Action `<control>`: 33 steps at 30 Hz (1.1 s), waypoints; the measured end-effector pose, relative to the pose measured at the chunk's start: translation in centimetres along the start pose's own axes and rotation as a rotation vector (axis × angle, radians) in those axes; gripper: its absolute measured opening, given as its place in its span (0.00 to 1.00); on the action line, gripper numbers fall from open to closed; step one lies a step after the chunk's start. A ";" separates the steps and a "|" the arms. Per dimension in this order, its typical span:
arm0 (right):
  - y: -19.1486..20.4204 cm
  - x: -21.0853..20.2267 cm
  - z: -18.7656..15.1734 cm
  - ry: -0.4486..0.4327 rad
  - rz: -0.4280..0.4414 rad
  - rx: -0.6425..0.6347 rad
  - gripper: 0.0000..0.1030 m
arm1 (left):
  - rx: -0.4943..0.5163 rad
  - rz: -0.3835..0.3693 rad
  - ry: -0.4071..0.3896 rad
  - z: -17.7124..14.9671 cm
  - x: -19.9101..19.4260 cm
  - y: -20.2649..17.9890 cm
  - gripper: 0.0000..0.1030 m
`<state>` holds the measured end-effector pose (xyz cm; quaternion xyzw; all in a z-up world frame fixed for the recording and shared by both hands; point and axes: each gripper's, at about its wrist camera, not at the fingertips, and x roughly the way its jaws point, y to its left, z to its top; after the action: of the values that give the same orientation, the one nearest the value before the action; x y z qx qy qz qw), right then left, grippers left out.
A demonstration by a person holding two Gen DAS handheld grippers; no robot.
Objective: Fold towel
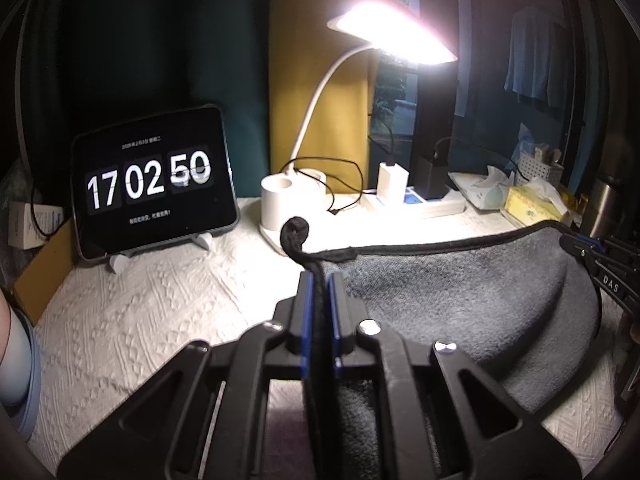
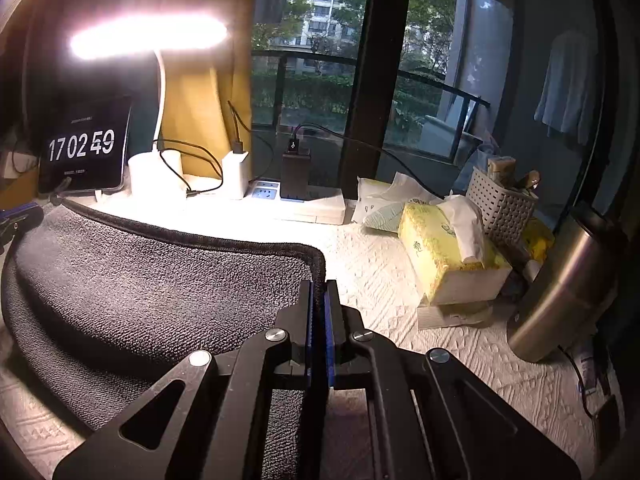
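Observation:
A dark grey towel (image 1: 460, 304) with black trim is lifted off the white textured table cover and sags in a curve between my two grippers. My left gripper (image 1: 320, 280) is shut on the towel's left corner, whose trimmed tip curls up above the fingers. My right gripper (image 2: 319, 288) is shut on the towel's right corner (image 2: 160, 288). The right gripper also shows at the right edge of the left wrist view (image 1: 600, 268). The left gripper shows at the left edge of the right wrist view (image 2: 20, 216).
At the back stand a tablet clock (image 1: 154, 178), a lit white desk lamp (image 1: 392, 36) with a round base, chargers and a power strip (image 2: 296, 200). To the right are a yellow tissue pack (image 2: 444, 256), a white basket (image 2: 500, 204) and a steel flask (image 2: 564, 288).

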<state>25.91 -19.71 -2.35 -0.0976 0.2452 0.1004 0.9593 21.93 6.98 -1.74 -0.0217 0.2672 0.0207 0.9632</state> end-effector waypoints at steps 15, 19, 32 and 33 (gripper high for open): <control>-0.1 2.4 1.6 0.008 -0.003 -0.016 0.05 | -0.004 0.002 0.011 1.2 2.9 0.9 0.08; -0.1 2.9 1.9 0.008 -0.006 -0.016 0.05 | 0.001 -0.001 0.011 1.2 3.6 1.0 0.08; -0.1 5.9 1.3 0.057 -0.006 -0.008 0.05 | 0.021 0.009 0.090 0.6 6.8 0.7 0.08; -0.1 6.1 1.2 0.065 -0.004 -0.008 0.05 | 0.020 0.009 0.104 0.5 7.2 0.7 0.08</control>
<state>31.76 -18.66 -4.31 -0.1052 0.2755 0.0961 0.9507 28.27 7.89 -5.04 -0.0119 0.3170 0.0210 0.9481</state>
